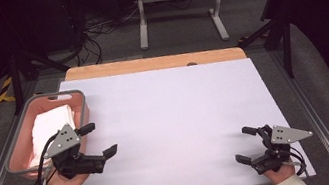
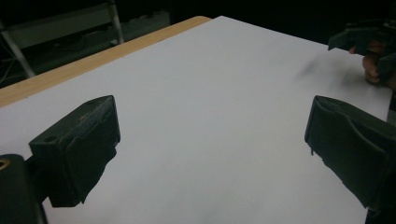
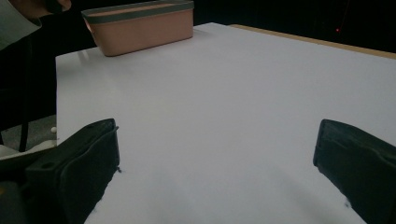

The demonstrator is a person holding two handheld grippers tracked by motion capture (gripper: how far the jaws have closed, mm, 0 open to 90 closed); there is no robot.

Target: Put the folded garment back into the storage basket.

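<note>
Fingers of left gripper (image 1: 98,140) spread, beside pink basket (image 1: 80,102), wide bare tabletop (image 1: 171,116) ahead

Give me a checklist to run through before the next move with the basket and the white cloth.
1. Left hand-held gripper open with nothing between its jaws: ok.
2. Right hand-held gripper open with nothing between its jaws: ok.
3. White cloth lying inside the pink basket: ok.
4. Basket fully on the white board: not ok, it overhangs the board's left edge.
5. Board surface between the two grippers free of objects: ok.
6. Cloth neatly folded: cannot tell, the left gripper covers part of it.
</note>
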